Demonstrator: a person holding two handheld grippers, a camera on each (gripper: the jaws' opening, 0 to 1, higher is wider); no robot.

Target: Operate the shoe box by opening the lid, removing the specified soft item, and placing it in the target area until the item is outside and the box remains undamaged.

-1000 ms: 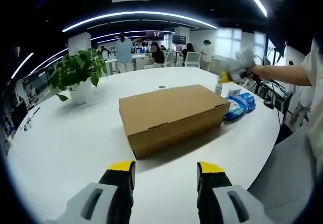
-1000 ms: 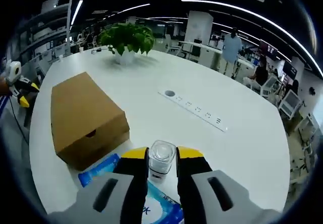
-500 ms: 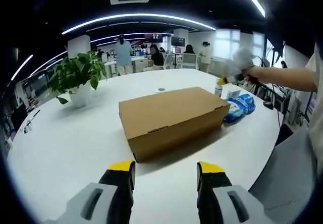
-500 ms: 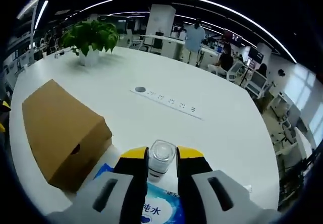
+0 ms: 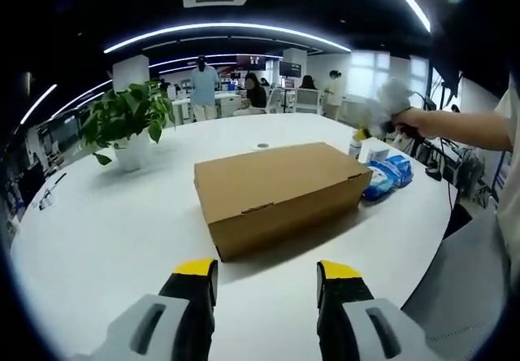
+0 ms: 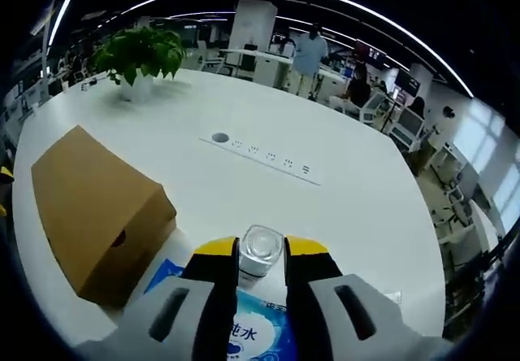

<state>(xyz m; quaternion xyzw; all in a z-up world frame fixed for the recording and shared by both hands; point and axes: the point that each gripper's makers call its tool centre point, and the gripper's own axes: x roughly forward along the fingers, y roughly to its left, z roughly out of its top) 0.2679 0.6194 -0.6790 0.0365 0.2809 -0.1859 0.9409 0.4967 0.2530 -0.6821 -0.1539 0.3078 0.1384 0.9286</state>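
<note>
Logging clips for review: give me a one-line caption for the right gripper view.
Right hand-held gripper closed on a small clear bottle above a blue wipes pack, beside the closed brown cardboard shoe box.

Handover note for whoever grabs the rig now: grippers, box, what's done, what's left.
Left gripper: open, holding nothing, short of the shoe box.
Right gripper: shut on a small clear bottle, above the blue wipes pack by the box's end.
Shoe box: on the white table, lid closed, undamaged.
Done: nothing yet.
Left: free the right gripper, open the lid, take out the soft item, place it in the target area. The item is hidden inside the box.
</note>
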